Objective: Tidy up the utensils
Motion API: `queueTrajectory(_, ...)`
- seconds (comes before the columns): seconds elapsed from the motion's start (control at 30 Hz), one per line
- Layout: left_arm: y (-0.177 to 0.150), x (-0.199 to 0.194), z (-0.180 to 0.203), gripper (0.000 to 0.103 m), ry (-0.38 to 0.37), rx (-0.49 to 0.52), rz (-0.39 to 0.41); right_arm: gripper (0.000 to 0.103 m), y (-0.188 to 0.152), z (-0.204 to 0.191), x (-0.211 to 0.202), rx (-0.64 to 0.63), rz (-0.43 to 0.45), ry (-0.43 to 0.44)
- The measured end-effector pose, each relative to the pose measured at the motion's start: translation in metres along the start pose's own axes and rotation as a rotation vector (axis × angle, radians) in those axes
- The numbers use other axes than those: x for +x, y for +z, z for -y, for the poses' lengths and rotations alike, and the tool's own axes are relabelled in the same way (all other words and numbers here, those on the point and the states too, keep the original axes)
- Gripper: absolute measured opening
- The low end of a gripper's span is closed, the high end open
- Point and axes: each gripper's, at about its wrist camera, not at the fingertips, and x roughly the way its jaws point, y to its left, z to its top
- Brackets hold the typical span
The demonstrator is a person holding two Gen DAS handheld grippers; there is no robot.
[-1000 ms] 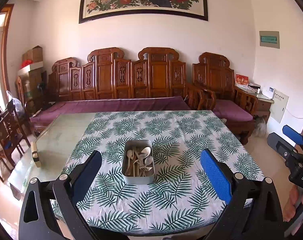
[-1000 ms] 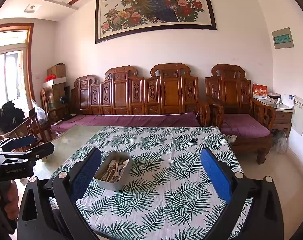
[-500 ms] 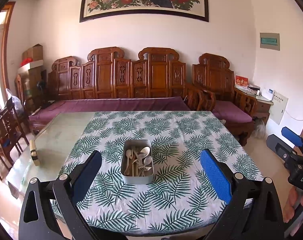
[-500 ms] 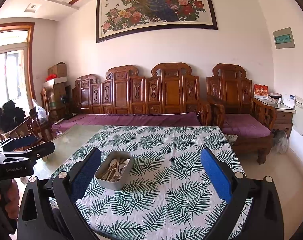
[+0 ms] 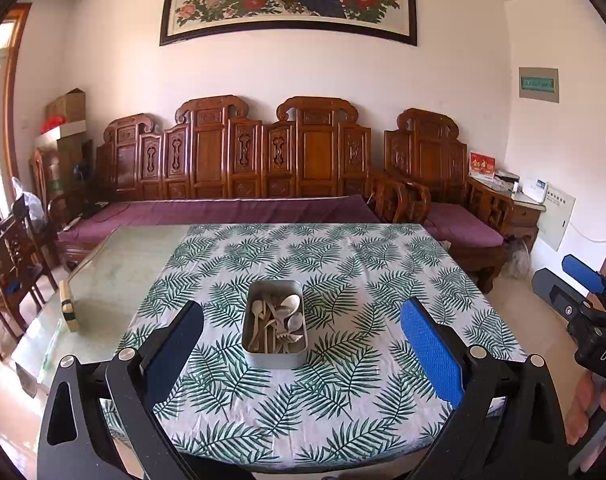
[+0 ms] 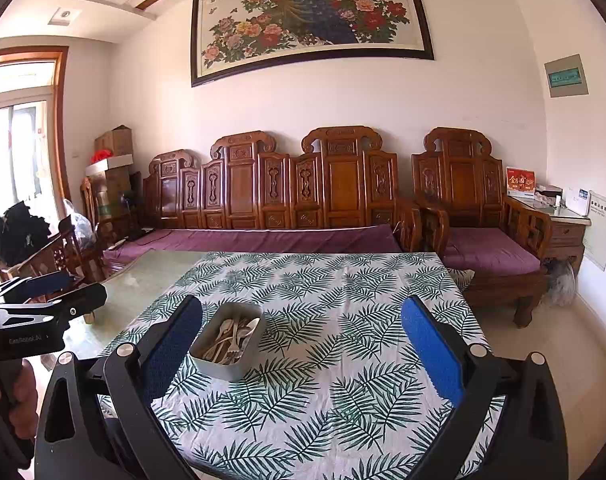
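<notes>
A grey metal tin point(image 5: 274, 356) sits on the leaf-print tablecloth point(image 5: 343, 272), holding several pale spoons and forks point(image 5: 277, 320) in a loose heap. My left gripper point(image 5: 301, 344) hangs open above the near table edge, with the tin straight ahead between its blue pads. In the right wrist view the same tin point(image 6: 223, 364) lies ahead and to the left, close to the left pad of my open right gripper point(image 6: 301, 344). Nothing is held by either gripper. Each gripper shows at the edge of the other's view, held in a hand.
Bare glass tabletop point(image 5: 119, 268) lies left of the cloth, with a small wooden block point(image 5: 68, 306) near its edge. A carved wooden sofa point(image 5: 243, 168) with purple cushions stands behind the table, an armchair point(image 5: 443, 184) to the right, and wooden chairs point(image 5: 7, 264) at the left.
Both views have crept slightly closer to the table; the tin sits a touch lower and nearer in the left wrist view. Both grippers stay open and empty.
</notes>
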Motion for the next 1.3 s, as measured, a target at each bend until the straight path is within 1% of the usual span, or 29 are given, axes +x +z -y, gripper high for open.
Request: queueTrajectory(1.3, 0.0019, -0.0067, 0.0022, 0.095, 0.003, -0.004, 0.006, 0.1, -0.0011, -0.0093, -0.004, -0.006, 0.005, 0.008)
